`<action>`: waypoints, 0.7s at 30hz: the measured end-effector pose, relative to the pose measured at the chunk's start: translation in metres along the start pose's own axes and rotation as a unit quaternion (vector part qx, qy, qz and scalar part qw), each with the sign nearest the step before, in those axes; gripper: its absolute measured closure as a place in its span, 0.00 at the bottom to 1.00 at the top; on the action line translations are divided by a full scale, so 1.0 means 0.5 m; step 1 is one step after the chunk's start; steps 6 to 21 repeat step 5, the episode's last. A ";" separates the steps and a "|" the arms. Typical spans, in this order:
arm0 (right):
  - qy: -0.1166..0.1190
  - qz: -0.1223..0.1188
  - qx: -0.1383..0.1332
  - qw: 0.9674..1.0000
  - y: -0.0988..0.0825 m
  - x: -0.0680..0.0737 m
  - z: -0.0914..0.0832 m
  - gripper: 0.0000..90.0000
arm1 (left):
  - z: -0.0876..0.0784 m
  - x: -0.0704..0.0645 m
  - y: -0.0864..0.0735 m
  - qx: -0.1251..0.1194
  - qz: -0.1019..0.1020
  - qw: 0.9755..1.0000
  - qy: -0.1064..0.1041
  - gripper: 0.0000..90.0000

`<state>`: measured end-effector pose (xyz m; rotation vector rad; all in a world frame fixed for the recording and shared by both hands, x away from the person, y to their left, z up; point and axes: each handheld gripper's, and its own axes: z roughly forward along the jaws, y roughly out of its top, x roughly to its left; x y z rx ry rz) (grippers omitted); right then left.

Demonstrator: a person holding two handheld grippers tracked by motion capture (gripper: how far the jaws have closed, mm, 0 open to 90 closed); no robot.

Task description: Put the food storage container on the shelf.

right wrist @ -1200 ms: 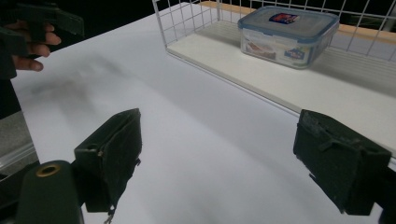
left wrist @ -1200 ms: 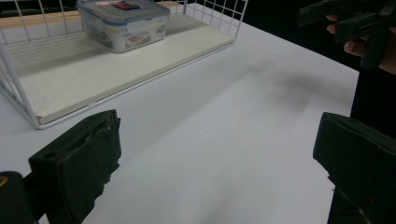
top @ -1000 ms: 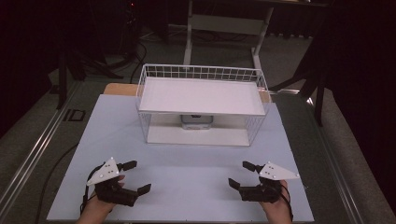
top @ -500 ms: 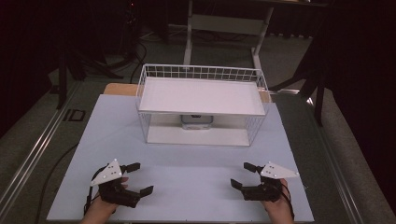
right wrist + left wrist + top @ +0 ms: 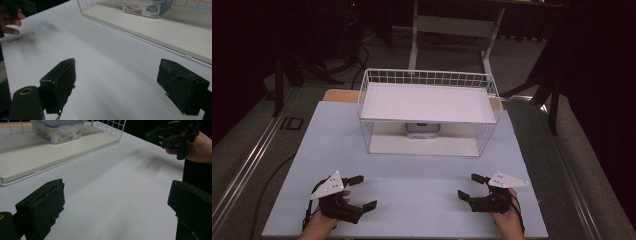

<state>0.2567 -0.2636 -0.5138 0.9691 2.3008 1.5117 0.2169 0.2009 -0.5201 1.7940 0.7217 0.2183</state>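
In the high view a white wire basket [image 5: 428,112] with a flat white shelf across its top stands at the centre of the pale table [image 5: 412,200], and a small clear lidded container [image 5: 423,130] sits beneath that shelf on the basket's floor, while the left gripper [image 5: 360,192] at lower left and the right gripper [image 5: 468,187] at lower right both hover with jaws spread, holding nothing. The left gripper view has its two black jaws wide apart at the bottom corners, the container [image 5: 58,130] (clear plastic, printed label) at upper left on the white floor board, and the other hand's gripper [image 5: 160,136] at upper right. The right gripper view likewise shows parted, empty jaws, with the container [image 5: 145,7] at the top right of centre.
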 end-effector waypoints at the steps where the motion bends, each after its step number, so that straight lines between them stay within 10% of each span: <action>1: -0.001 0.000 0.000 1.000 0.000 0.000 0.000 0.17 | 0.002 0.000 -0.001 0.004 0.000 1.000 0.001 0.02; 21: -0.001 0.003 -0.002 1.000 -0.001 0.000 0.000 0.17 | 0.003 0.000 -0.002 0.004 -0.001 1.000 0.001 0.02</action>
